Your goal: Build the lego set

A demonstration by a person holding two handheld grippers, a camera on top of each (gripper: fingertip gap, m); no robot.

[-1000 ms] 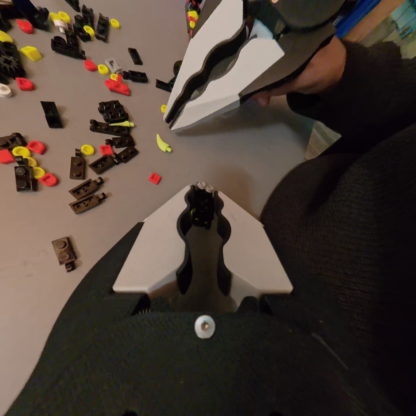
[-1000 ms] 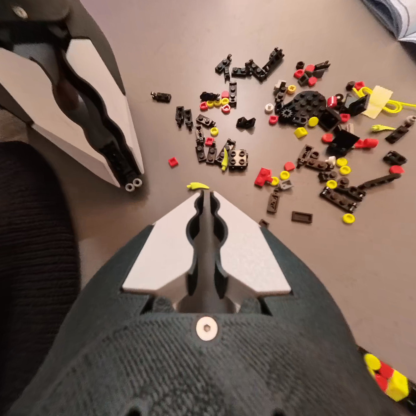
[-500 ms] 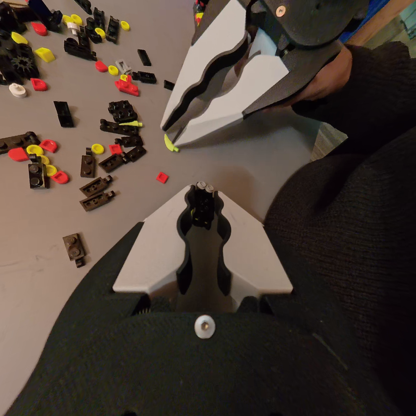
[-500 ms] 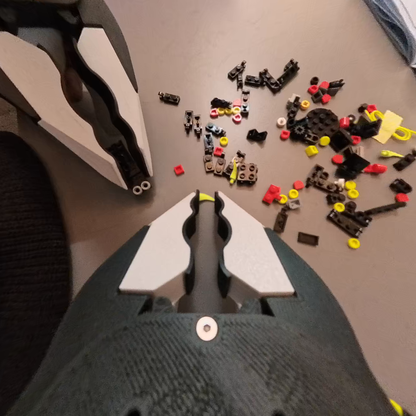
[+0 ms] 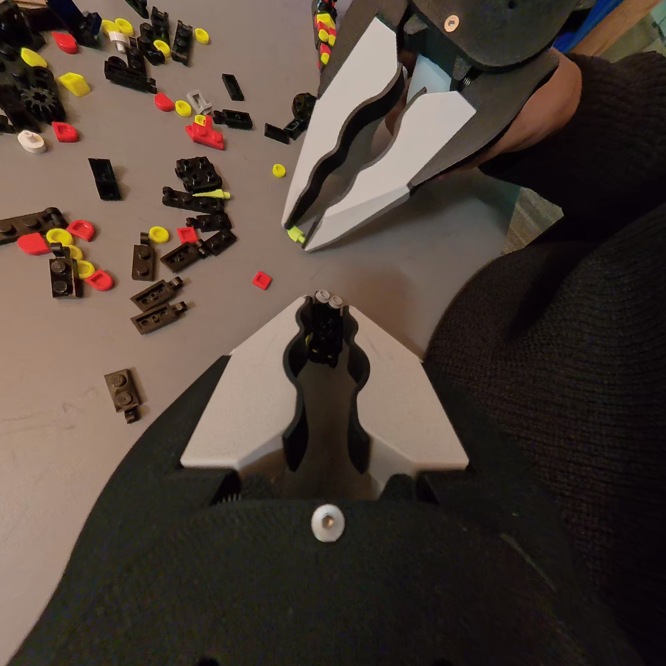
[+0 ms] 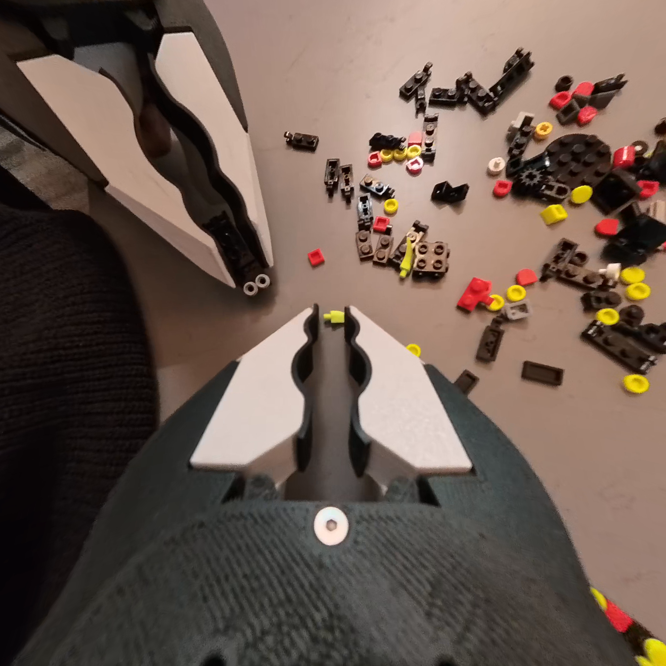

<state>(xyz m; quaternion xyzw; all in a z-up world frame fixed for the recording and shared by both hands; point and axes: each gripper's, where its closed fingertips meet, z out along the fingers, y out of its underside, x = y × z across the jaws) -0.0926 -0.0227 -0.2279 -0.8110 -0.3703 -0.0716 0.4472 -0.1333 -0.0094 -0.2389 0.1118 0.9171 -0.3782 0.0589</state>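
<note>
Left claw point(image 5: 326, 306) clamped on a small black brick assembly with two grey round studs point(image 5: 327, 324) protruding past its tips. Right claw point(image 6: 331, 313) with a narrow gap between its tips, a small lime-green horn-shaped piece point(image 6: 334, 317) lodged there. Loose black, red and yellow plastic bricks point(image 6: 429, 256) scattered across the grey tabletop point(image 6: 360, 54) beyond.

The left tool point(image 5: 326, 306) clamps a black lego assembly point(image 5: 324, 333) while the right tool point(image 5: 301, 236) pinches a lime horn piece point(image 5: 296, 235).
</note>
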